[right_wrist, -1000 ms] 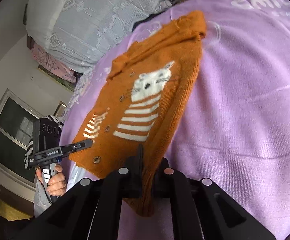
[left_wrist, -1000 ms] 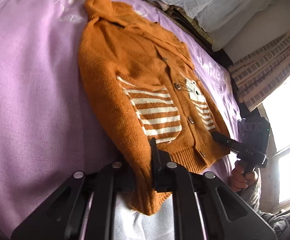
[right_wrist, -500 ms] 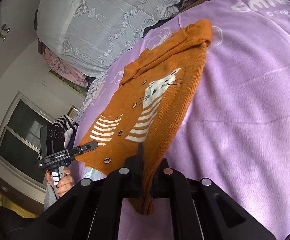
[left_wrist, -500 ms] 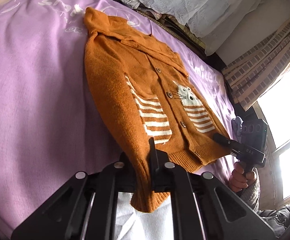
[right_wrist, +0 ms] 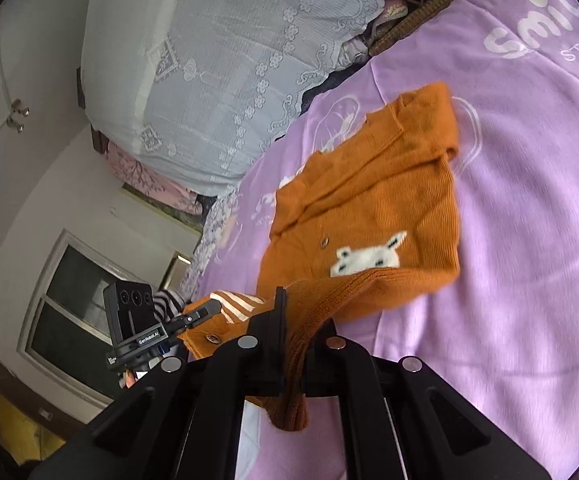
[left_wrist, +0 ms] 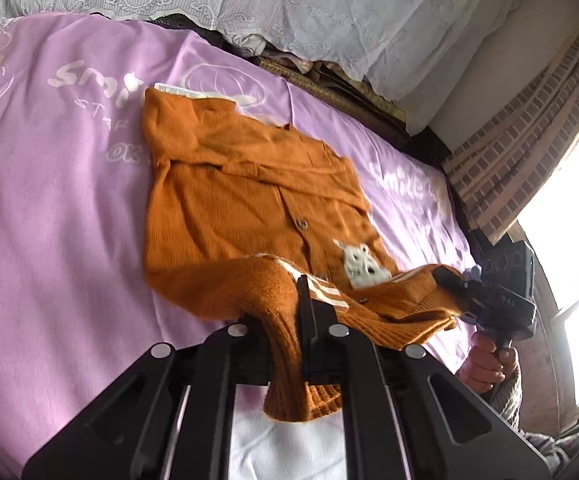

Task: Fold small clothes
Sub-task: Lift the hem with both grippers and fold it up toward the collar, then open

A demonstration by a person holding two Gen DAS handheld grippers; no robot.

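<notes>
Orange cardigan with a white cat face lies on the purple bed sheet, its bottom part lifted and bent back over the chest. Left gripper is clamped on one corner of the ribbed hem, and the cloth hangs down between its fingers. Right gripper is clamped on the other hem corner. Both are held low over the near edge of the bed, side by side, pointing toward the collar.
</notes>
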